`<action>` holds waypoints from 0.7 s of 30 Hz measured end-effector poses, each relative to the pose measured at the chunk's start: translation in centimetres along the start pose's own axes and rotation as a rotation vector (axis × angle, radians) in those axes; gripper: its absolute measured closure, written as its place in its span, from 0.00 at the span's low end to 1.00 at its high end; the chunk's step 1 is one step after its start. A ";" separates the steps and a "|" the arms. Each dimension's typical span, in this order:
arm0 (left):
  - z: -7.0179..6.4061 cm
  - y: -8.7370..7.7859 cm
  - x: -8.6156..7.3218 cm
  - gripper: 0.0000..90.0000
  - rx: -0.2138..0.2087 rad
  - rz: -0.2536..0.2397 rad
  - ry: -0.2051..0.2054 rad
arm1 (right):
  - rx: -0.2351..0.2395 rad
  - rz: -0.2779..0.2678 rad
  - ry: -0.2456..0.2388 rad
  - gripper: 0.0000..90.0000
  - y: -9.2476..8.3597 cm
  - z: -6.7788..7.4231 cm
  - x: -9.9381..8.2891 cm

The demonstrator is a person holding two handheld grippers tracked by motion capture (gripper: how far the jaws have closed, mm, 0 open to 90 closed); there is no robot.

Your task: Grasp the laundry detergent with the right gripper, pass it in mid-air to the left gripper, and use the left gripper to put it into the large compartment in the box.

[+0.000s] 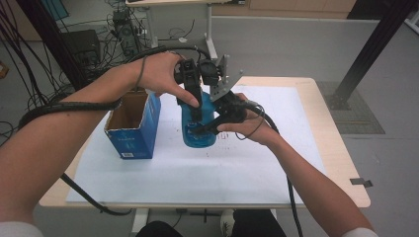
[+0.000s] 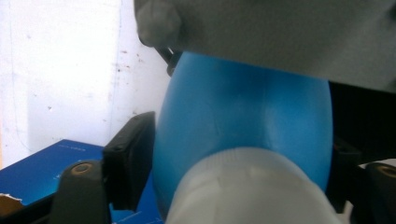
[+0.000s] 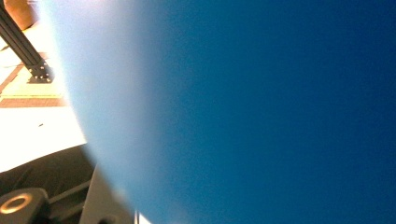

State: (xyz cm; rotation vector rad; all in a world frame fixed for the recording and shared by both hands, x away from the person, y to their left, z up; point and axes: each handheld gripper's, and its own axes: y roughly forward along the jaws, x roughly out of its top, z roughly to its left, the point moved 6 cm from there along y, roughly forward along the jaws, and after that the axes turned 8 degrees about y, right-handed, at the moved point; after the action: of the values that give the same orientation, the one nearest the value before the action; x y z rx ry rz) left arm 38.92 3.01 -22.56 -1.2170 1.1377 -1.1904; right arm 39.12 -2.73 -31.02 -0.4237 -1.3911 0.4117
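Standing upright on the worktop (image 1: 257,168), the blue plastic bottle (image 1: 197,126) is being pinched low by the right claw (image 1: 210,129) while the left claw (image 1: 195,106) is clamping its white-capped top from above.

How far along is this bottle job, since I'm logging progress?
Done: the blue bottle stands on the table beside the open box. In hand: the right gripper clamps its body, the left gripper its top. Left: the white cap is on, probably to unscrew.
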 end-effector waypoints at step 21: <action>-0.2 0.4 0.0 0.41 -0.012 0.016 0.004 | 0.001 0.011 -0.001 0.49 0.3 0.0 -0.4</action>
State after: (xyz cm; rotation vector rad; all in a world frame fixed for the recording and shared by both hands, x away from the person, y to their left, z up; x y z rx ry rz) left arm 38.74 2.99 -22.98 -1.2129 1.1574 -1.1762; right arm 39.09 -2.71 -31.50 -0.4306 -1.3901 0.4210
